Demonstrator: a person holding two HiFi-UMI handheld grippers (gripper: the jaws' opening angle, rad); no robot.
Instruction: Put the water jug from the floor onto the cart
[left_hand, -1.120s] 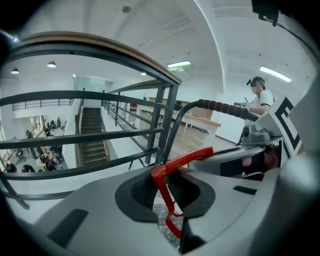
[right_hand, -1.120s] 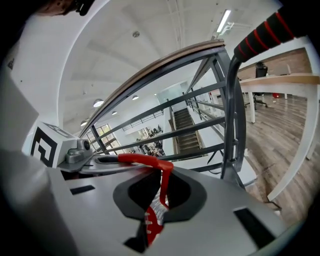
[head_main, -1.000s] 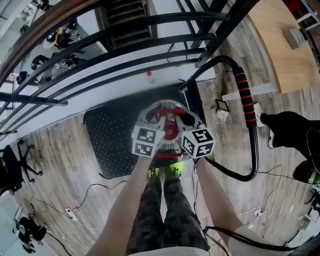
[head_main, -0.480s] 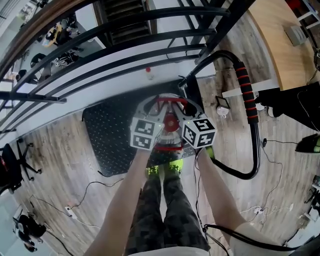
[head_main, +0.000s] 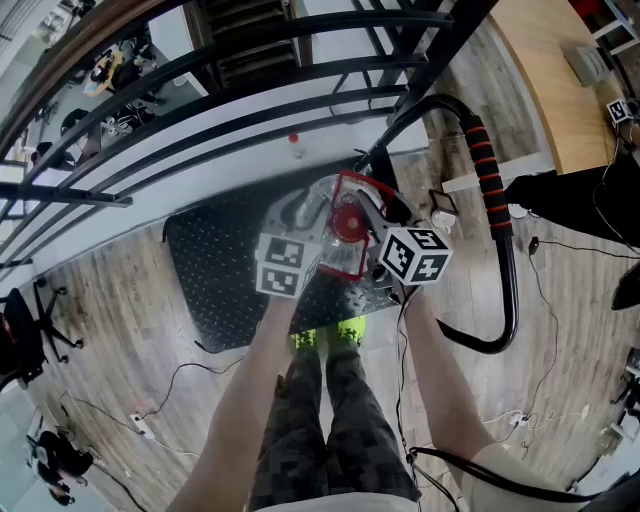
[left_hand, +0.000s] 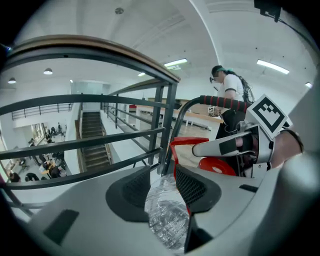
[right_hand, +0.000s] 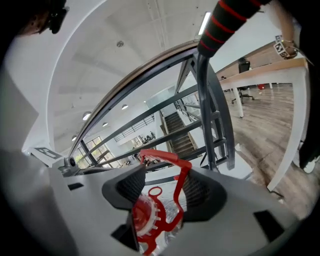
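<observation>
The clear water jug, with a red cap and a raised red carry handle, rests leaning on the cart's black tread-plate deck. My left gripper is at its left side and my right gripper at its right. Both have just been opening. In the left gripper view, crinkled clear jug plastic shows between the parted jaws of the left gripper. In the right gripper view, the cap and handle strap lie between the spread jaws of the right gripper, unpressed.
The cart's black push bar with red grips curves up at the right. A dark metal railing runs behind the cart. My green shoes stand at the deck's near edge. Cables trail over the wood floor. Another person stands at the right.
Both grippers' jaws have spread. The right gripper has shifted right, away from the cap. The jug now leans, and its red handle stands up higher than before.
</observation>
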